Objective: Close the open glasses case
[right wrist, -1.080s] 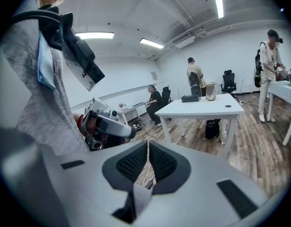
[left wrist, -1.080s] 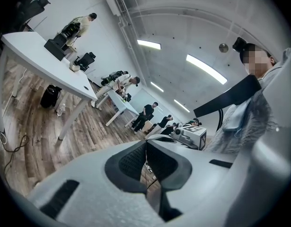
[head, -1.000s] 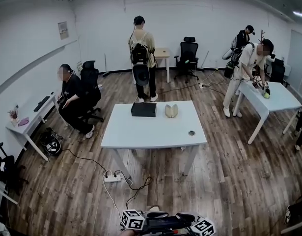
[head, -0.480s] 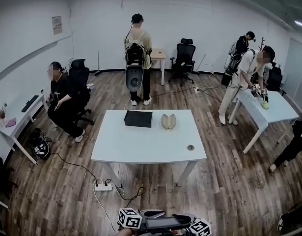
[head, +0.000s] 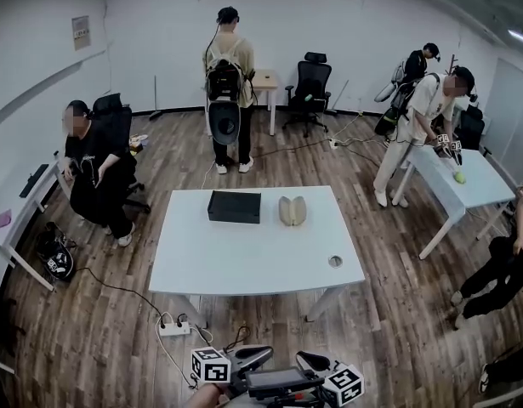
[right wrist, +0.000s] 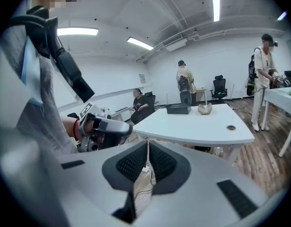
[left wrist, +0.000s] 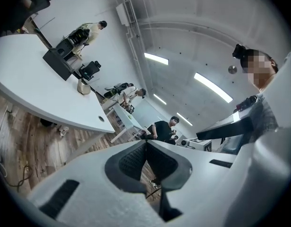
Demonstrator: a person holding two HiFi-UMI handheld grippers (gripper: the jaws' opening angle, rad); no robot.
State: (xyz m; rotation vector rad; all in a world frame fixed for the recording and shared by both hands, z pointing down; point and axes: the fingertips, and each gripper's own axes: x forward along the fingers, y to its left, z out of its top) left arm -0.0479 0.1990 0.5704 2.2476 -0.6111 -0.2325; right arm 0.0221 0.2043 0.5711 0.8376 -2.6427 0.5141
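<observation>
A: State of the left gripper [left wrist: 145,144]: released or clenched?

B: Clenched. Ribbed pads [left wrist: 131,161] pressed together along a thin seam, nothing pinched between.

A: And the right gripper [right wrist: 148,145]?

B: Same. Clamped tight on nothing, with only a sliver of floor visible through the slit lower down.

A: Where to find the glasses case [head: 292,210]?

B: Well ahead of both grippers, far from either, on the far half of the white table [head: 244,266]. Lying open, two beige halves spread side by side.

A: Anything beside it?

B: A black box [head: 235,206], just left of the case as seen from the grippers. Near it, but apart.

A: Nearer the grippers?

B: A round cable hole [head: 334,261] in the tabletop, ahead and to the right, close to the near edge. Then wooden floor [head: 389,313] between that edge and the jaws, with a white power strip [head: 173,327] and its cords ahead-left of the left gripper.

A: Both grippers held how?

B: Side by side, low, close to the body.

A: Beyond the table?

B: A person with a backpack [head: 227,75] standing straight ahead past the case, back turned. A seated person [head: 91,172] off to the left. A third person [head: 423,117] far right, leaning over a second white table [head: 469,185].
</observation>
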